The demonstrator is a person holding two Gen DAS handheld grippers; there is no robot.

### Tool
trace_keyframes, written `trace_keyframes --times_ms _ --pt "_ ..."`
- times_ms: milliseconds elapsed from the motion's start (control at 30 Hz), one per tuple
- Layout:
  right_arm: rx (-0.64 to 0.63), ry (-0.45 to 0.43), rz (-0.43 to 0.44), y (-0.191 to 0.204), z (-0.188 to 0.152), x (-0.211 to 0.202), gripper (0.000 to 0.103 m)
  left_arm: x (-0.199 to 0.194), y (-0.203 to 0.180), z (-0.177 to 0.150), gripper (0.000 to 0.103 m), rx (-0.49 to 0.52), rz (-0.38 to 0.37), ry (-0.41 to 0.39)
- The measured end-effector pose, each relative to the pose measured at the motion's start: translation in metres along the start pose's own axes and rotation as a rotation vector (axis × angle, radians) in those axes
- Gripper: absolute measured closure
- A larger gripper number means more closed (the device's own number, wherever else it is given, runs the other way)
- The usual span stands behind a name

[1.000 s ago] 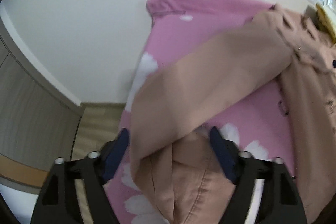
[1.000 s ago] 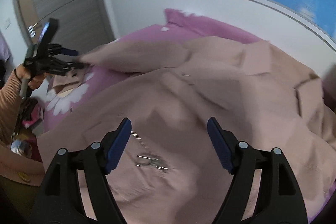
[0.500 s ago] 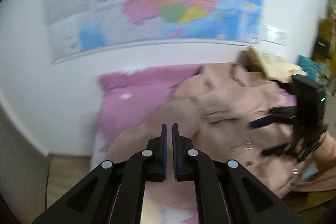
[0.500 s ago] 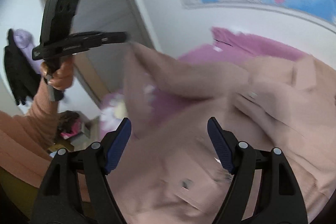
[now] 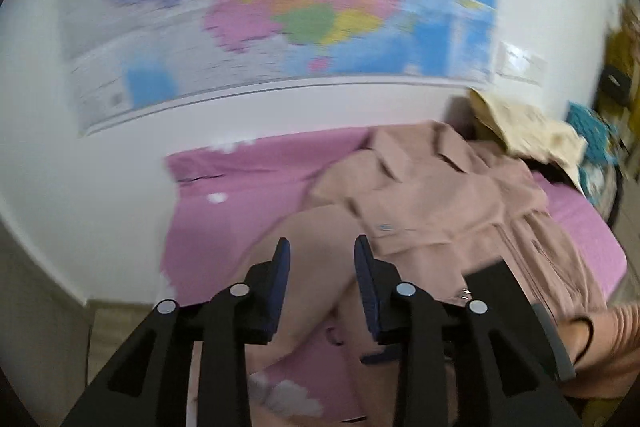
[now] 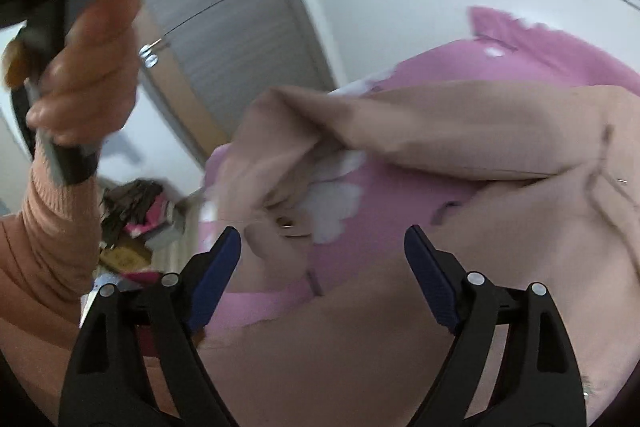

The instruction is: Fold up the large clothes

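The coat (image 5: 460,211) lies spread over the bed (image 5: 248,187), collar toward the wall edge (ready for folding). Left gripper (image 5: 322,259) and right gripper (image 6: 322,251) hang parted and empty above its sleeve (image 6: 440,131).

A bed (image 5: 248,187) with a pink sheet printed with white flowers stands against the white wall. A dusty-pink coat (image 5: 432,195) lies spread and rumpled directly on it, collar toward the wall, one sleeve (image 6: 440,131) stretched across the sheet. A cream garment (image 5: 528,131) lies at the bed's far corner.
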State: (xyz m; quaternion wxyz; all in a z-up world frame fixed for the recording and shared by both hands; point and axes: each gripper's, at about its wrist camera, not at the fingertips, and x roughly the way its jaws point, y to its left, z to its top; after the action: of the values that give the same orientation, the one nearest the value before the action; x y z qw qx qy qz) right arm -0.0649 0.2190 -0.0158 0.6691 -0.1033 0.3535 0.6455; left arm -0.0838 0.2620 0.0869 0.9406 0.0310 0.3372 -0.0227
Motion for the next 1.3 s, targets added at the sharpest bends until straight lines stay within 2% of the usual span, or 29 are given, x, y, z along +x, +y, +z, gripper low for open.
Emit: trace_keyframes --times_ms 33,100,133,167,200,233,333,400,500,567,633,667,767,833,900,967,1033,1100,1167,1233,1300 --pt "0.000 0.009 0.021 0.005 -0.001 0.004 0.017 -0.002 0.009 -0.004 0.063 -0.026 0.019 0.003" --pt "-0.020 0.066 0.026 0.016 0.001 0.023 0.017 -0.005 0.023 -0.010 0.061 -0.061 0.047 0.008" --pt "-0.042 0.084 0.018 0.020 0.002 0.030 0.022 -0.006 0.029 -0.013 0.061 -0.079 0.055 0.014" --pt "-0.053 0.098 0.026 0.023 0.002 0.036 0.034 -0.008 0.033 -0.015 0.061 -0.090 0.062 0.017" --pt "-0.055 0.121 0.052 0.025 0.002 0.042 0.078 -0.010 0.037 -0.017 0.061 -0.102 0.066 0.017" --pt "-0.037 0.145 0.097 0.025 0.003 0.046 0.099 -0.012 0.040 -0.018 0.061 -0.107 0.068 0.014" --pt "-0.050 0.014 0.122 0.027 0.016 0.002 0.100 -0.027 0.044 -0.018 0.061 -0.115 0.061 -0.011" --pt "0.000 -0.109 0.151 0.014 0.032 -0.056 0.100 -0.041 0.042 -0.014 0.060 -0.104 0.032 -0.043" --pt "0.079 -0.294 0.136 -0.014 0.041 -0.142 0.100 -0.079 0.025 -0.001 0.044 -0.037 0.034 -0.175" --pt "0.177 -0.422 0.110 -0.045 0.037 -0.207 0.100 -0.088 0.016 0.005 0.037 -0.003 0.024 -0.221" --pt "0.269 -0.511 0.061 -0.076 0.021 -0.260 0.100 -0.080 0.004 0.010 0.038 0.029 0.028 -0.213" --pt "0.308 -0.530 0.026 -0.090 0.016 -0.271 0.099 -0.067 -0.003 0.011 0.038 0.044 0.026 -0.185" --pt "0.480 -0.541 -0.133 -0.133 -0.033 -0.311 0.095 -0.015 -0.025 0.008 0.038 0.082 0.009 -0.072" --pt "0.585 -0.509 -0.205 -0.159 -0.065 -0.315 0.093 0.022 -0.040 0.001 0.038 0.116 0.022 0.001" --pt "0.742 -0.435 -0.267 -0.192 -0.103 -0.308 0.091 0.056 -0.050 -0.006 0.040 0.125 -0.018 0.074" --pt "0.829 -0.375 -0.330 -0.211 -0.128 -0.305 0.082 0.088 -0.057 -0.013 0.049 0.124 -0.035 0.146" --pt "0.885 -0.356 -0.359 -0.219 -0.151 -0.304 0.051 0.110 -0.063 -0.015 0.049 0.143 -0.023 0.180" --pt "0.859 -0.383 -0.370 -0.214 -0.162 -0.309 0.048 0.120 -0.066 -0.014 0.049 0.148 -0.025 0.190" --pt "0.821 -0.408 -0.403 -0.199 -0.163 -0.315 0.036 0.129 -0.070 -0.011 0.049 0.159 -0.020 0.197" --pt "0.728 -0.427 -0.444 -0.187 -0.151 -0.314 0.023 0.136 -0.072 -0.006 0.049 0.156 -0.032 0.199" --pt "0.659 -0.391 -0.553 -0.179 -0.143 -0.307 0.020 0.143 -0.074 -0.001 0.049 0.154 -0.051 0.209"
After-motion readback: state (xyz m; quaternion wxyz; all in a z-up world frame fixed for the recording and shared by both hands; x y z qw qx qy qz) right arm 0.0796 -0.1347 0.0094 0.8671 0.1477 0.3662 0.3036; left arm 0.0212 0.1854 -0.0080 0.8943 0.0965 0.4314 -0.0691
